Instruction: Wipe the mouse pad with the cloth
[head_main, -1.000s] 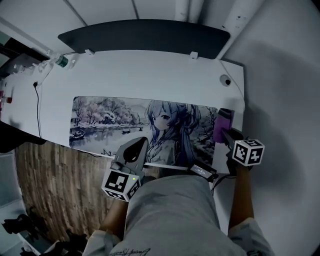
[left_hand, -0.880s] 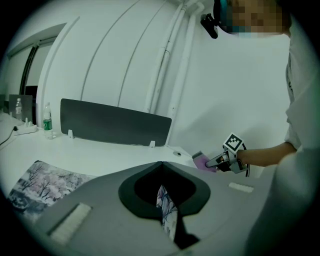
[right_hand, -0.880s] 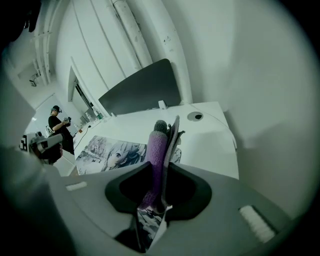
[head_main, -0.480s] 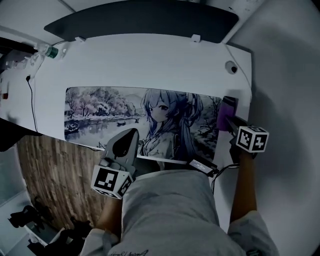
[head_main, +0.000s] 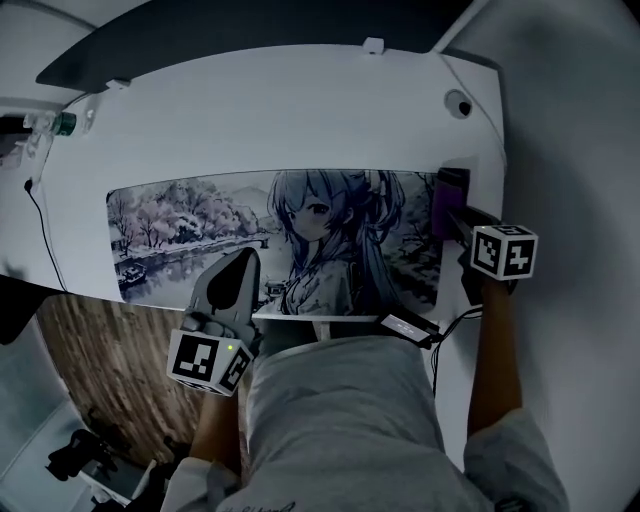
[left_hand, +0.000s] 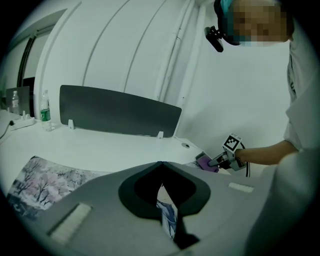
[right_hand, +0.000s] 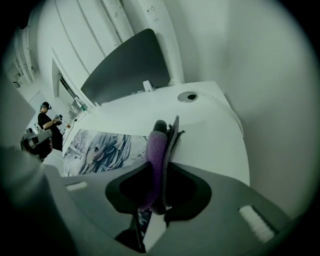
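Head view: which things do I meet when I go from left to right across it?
Bottle → left gripper → small black device → cloth.

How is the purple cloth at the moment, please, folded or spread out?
Folded: the cloth stands as a narrow bunched wad clamped between the right tongs.
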